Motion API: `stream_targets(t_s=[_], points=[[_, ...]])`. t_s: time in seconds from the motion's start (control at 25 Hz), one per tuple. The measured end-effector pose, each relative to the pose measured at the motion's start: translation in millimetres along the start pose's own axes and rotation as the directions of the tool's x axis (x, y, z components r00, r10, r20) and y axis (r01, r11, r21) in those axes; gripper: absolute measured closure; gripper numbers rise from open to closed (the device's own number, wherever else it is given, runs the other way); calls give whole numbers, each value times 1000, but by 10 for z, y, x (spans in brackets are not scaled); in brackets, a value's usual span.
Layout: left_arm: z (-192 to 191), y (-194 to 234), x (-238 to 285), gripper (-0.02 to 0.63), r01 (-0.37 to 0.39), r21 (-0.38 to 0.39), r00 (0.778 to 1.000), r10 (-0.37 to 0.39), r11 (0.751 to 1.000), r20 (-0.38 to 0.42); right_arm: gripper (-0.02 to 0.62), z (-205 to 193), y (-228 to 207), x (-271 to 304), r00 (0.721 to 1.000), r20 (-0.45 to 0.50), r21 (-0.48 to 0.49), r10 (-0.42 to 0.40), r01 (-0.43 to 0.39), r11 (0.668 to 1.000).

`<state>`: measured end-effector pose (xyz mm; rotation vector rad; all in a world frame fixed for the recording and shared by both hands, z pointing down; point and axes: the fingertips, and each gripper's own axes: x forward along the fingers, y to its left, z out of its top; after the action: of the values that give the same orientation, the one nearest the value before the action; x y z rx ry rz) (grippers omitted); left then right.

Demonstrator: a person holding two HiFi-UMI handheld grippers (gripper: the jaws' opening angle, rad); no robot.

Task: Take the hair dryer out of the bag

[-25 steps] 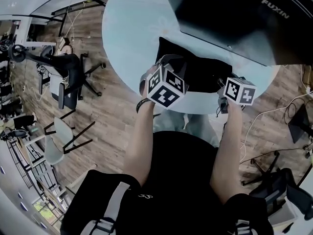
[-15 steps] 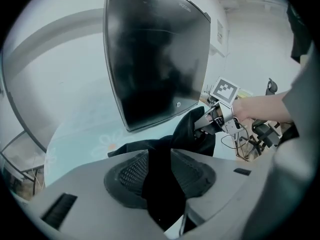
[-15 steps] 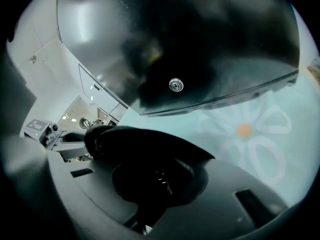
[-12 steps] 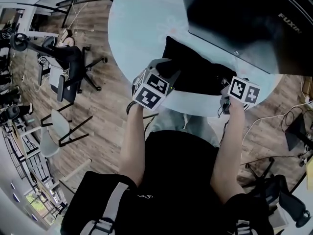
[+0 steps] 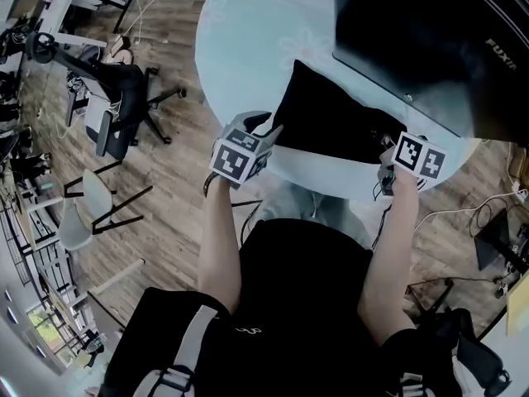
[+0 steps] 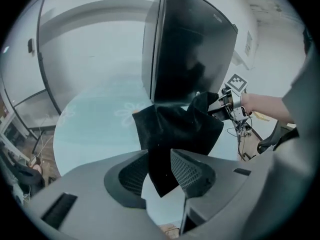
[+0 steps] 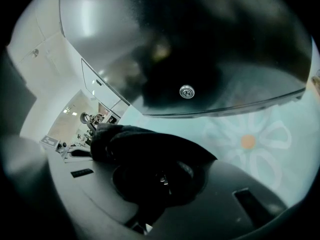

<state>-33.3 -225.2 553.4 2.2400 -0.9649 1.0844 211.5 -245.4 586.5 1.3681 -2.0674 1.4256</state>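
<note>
A black cloth bag (image 5: 331,126) lies on the round glass table (image 5: 248,40), near its front edge. My left gripper (image 5: 266,132) is at the bag's left corner. Its jaws have just been opening and stand open, with the corner of the bag (image 6: 175,129) lying loose between them, as the left gripper (image 6: 161,156) view shows. My right gripper (image 5: 387,143) is at the bag's right end. Its jaws have just been closing and are shut on a bunch of the bag's black cloth (image 7: 145,149) at the right gripper (image 7: 160,176). No hair dryer is in sight.
A large black case (image 5: 430,40) stands on the table just behind the bag, close to both grippers. The table's rim runs right under my hands. Office chairs (image 5: 116,114) stand on the wooden floor to the left, and cables (image 5: 488,205) lie to the right.
My left gripper has slid left along the bag's near edge, from its middle to its left corner. The right gripper has stayed at the bag's right end.
</note>
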Motion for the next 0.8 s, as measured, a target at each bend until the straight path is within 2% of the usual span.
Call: stream_targets(t_s=[0.24, 0.6, 0.64, 0.8], points=[[-523, -24, 163, 449, 5, -102, 995, -15, 995, -102, 566, 17, 36, -7, 1000, -6, -18, -6, 6, 1000], [-621, 61, 411, 451, -71, -174, 993, 53, 982, -105, 566, 10, 66, 13, 1000, -21, -56, -9, 8, 998], [-602, 66, 422, 460, -74, -173, 993, 57, 982, -101, 566, 21, 77, 23, 1000, -22, -60, -8, 7, 998], [-526, 58, 472, 579, -75, -179, 995, 61, 981, -85, 566, 82, 116, 70, 1000, -30, -75, 2, -4, 997]])
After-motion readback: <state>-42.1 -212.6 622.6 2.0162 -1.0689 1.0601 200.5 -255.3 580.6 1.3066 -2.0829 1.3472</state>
